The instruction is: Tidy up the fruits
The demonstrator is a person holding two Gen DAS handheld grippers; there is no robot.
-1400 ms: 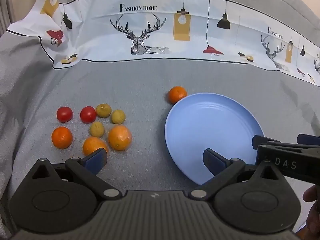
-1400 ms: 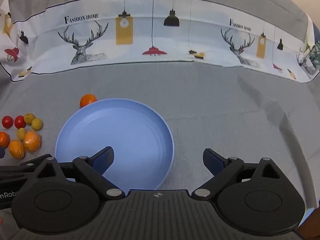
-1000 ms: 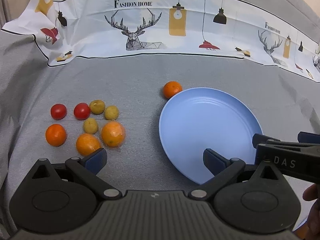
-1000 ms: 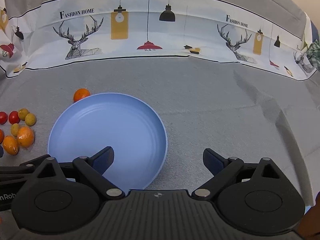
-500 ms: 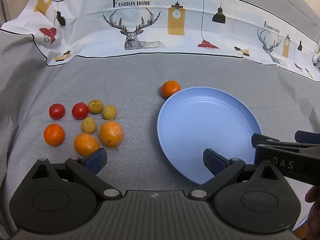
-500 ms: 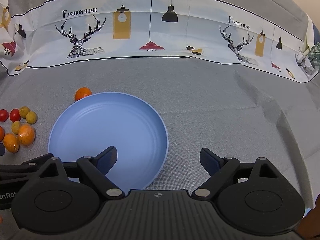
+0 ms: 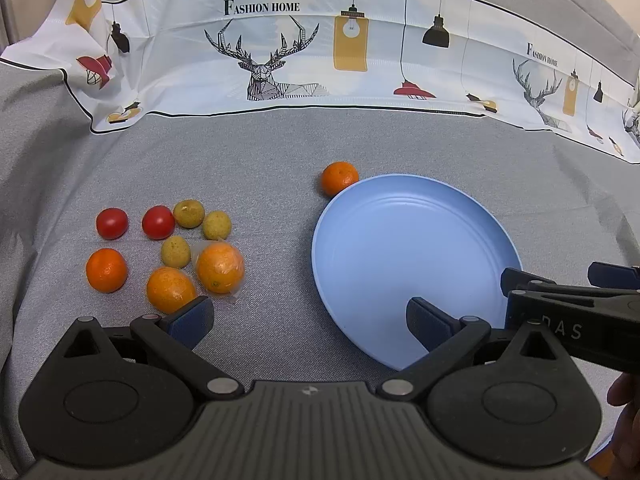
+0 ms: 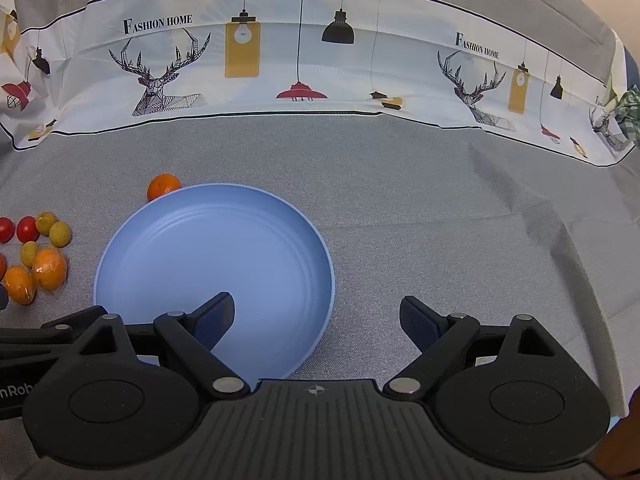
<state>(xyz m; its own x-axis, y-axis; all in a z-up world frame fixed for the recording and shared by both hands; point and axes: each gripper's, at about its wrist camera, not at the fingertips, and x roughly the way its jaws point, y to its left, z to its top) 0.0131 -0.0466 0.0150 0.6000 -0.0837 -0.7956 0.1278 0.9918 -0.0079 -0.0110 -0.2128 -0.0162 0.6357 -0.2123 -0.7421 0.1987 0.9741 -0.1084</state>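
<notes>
An empty blue plate [image 7: 412,264] lies on the grey cloth. One orange [image 7: 339,177] rests against its far rim. To the left is a cluster: two red tomatoes [image 7: 112,223], three small yellow-green fruits [image 7: 189,213], two bare oranges [image 7: 106,270] and one plastic-wrapped orange [image 7: 220,267]. My left gripper [image 7: 308,322] is open between the cluster and the plate, holding nothing. My right gripper [image 8: 318,316] is open over the plate's [image 8: 216,248] near right rim, also with nothing between its fingers.
A white printed cloth with deer and lamps [image 7: 280,60] stands folded up along the back. Wrinkled grey cloth [image 8: 460,220] stretches right of the plate. The right gripper's fingers [image 7: 516,280] reach into the left wrist view beside the plate.
The right gripper's jaws have narrowed a little and stay open. Both views shifted slightly at first, then held still. No fruit has moved.
</notes>
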